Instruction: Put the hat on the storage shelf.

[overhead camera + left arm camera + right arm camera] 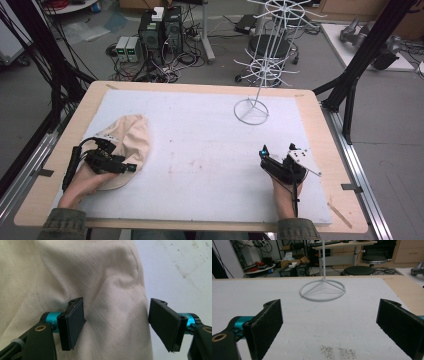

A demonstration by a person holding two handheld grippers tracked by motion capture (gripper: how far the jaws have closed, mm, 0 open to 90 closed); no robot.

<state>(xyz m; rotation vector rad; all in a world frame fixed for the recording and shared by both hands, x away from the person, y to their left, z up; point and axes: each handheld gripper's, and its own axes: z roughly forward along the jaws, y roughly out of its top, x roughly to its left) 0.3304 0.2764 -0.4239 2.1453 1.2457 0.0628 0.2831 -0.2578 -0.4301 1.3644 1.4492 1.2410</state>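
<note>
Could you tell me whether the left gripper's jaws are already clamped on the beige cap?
No, the left gripper stands open, its jaws either side of a fold in the beige cap.

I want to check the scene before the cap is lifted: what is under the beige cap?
The beige cap lies on the white mat, which shows all around it. The fabric covers whatever may be beneath. The left claw stands open over its cloth.

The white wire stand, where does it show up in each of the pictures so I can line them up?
High view: the white wire stand rises from its ring base on the mat's far right part.
Left gripper view: the stand is not in it; a cream cap lies between the open left tool.
Right gripper view: ring base at top centre.
Shared landmark: the white mat.
</note>
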